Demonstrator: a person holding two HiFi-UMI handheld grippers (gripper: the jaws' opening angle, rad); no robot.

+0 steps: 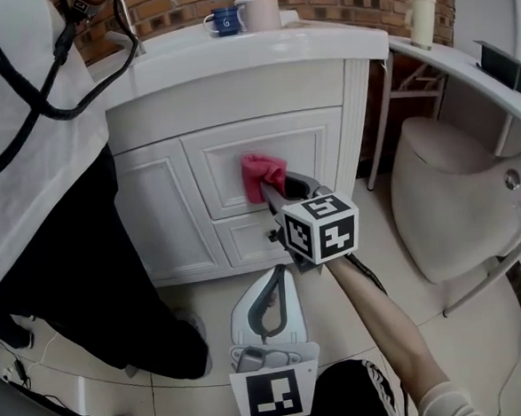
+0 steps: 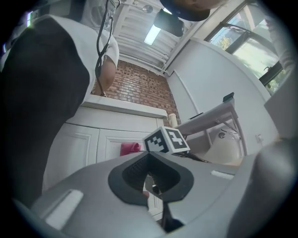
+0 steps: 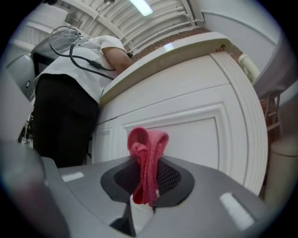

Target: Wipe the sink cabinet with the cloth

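Observation:
The white sink cabinet [image 1: 235,98] stands ahead, with panelled doors and drawers. A pink cloth [image 1: 263,173] rests against the upper drawer front, and my right gripper [image 1: 274,190] is shut on it. In the right gripper view the cloth [image 3: 146,148] sticks up folded between the dark pads of that gripper [image 3: 146,181], close to the cabinet panel [image 3: 195,139]. My left gripper [image 1: 277,280] hangs lower, over the floor in front of the cabinet, shut and holding nothing. The left gripper view looks past its own jaws [image 2: 148,180] to the cloth [image 2: 129,148] on the cabinet.
A person in a white shirt and black trousers [image 1: 65,216] stands close at the cabinet's left. A white toilet [image 1: 456,198] is at the right. A blue cup [image 1: 225,20] and a beige cup [image 1: 260,14] sit on the countertop. Cables [image 1: 39,351] lie on the floor at left.

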